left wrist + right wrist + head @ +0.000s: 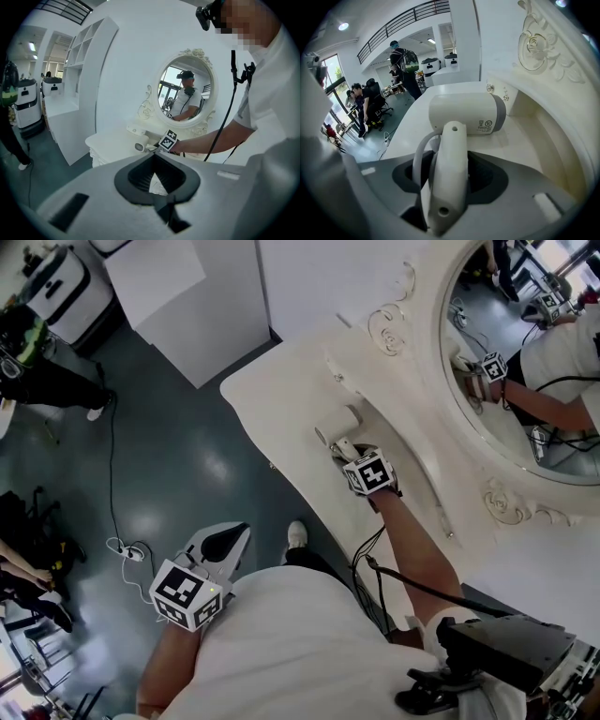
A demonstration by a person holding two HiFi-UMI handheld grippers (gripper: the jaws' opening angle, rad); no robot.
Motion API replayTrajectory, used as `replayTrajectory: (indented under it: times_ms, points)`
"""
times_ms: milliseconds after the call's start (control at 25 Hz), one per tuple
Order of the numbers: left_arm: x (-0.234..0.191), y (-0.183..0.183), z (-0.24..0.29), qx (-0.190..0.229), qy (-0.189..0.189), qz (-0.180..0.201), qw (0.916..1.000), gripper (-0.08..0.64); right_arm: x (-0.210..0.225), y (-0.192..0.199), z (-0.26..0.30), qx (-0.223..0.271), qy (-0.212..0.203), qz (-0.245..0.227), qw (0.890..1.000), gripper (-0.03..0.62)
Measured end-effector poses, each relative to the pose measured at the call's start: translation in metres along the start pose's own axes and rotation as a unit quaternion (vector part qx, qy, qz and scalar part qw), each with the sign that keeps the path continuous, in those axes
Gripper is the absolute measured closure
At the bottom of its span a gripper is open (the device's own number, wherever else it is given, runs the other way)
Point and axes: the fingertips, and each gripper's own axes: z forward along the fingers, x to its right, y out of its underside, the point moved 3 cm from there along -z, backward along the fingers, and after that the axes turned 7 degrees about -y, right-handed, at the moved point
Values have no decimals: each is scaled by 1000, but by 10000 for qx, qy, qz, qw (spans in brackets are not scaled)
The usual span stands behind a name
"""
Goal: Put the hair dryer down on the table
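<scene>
The white hair dryer [337, 425] lies on the white dressing table [281, 399], its barrel [466, 112] resting flat on the top. Its handle [449, 154] points back between the jaws of my right gripper [345, 448]. Those jaws stand apart, with dark gaps on both sides of the handle, and the cord [418, 157] loops on the left. My left gripper [230, 535] hangs low over the floor, far from the table, with its tips together and nothing in it. The left gripper view shows the dryer [139, 146] small and far off.
An oval mirror [525, 362] in a carved frame stands behind the dryer, and a raised ledge [511, 101] runs along the table's back. White cabinets [187, 296] stand to the left. People and chairs [365, 105] are across the room. A cable [127, 549] lies on the floor.
</scene>
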Motion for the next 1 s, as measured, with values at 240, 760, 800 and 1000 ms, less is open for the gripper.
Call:
replayTrajectory:
  times_ms: [240,760,800,1000]
  points:
    - [-3,8,-12,32,-18,-29,10000,558,-3,-6,-7,125,49,42,9999,321]
    - [0,26,-42,156,228,35,9996,558,-23,-16,-55,579,535,121,9968,318]
    - [0,28,-46,162,246,34,9996,558,-27,-17,-60,621,582,125,9963,318]
    - [2,38,-60,229,387,88,9990,558,-42,-14,-90,857,953,170,9916,368]
